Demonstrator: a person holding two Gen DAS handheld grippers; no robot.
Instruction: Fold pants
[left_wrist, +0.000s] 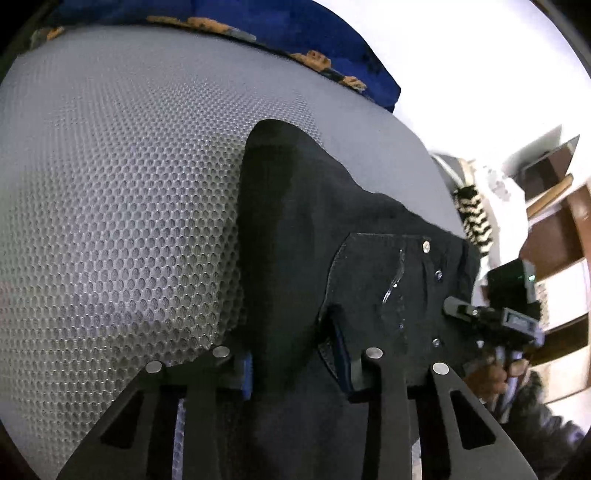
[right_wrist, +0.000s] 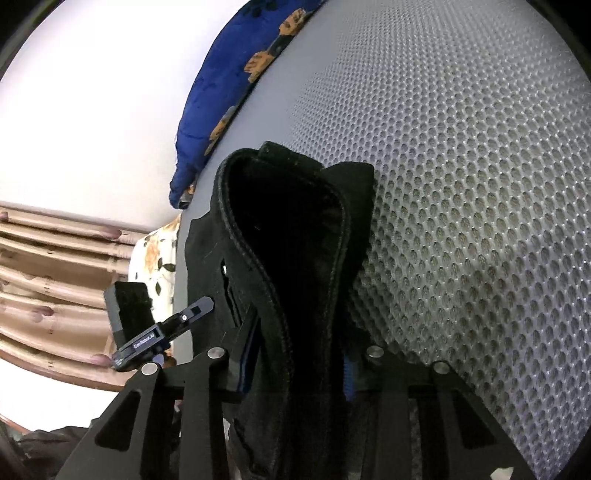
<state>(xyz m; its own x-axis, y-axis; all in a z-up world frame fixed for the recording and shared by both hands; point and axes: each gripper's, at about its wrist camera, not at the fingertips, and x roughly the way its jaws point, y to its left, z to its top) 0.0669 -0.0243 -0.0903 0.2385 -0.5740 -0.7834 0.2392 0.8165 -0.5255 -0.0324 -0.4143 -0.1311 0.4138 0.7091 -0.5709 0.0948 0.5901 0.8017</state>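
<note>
On the grey mesh surface (left_wrist: 110, 184), the black pants (left_wrist: 314, 221) are shown bunched and partly lifted at the waistband end. Cloth is pinched by both the left gripper (left_wrist: 299, 373) and the right gripper (right_wrist: 295, 373). The fold is judged barely begun; flattening and doubling over remain.

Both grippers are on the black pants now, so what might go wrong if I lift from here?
The left gripper pinches a thick bunch of the pants, so layers may slip unevenly. The right gripper holds a rolled waistband edge that could pull free. Loose fabric may drag on the mesh mattress and crease.
</note>
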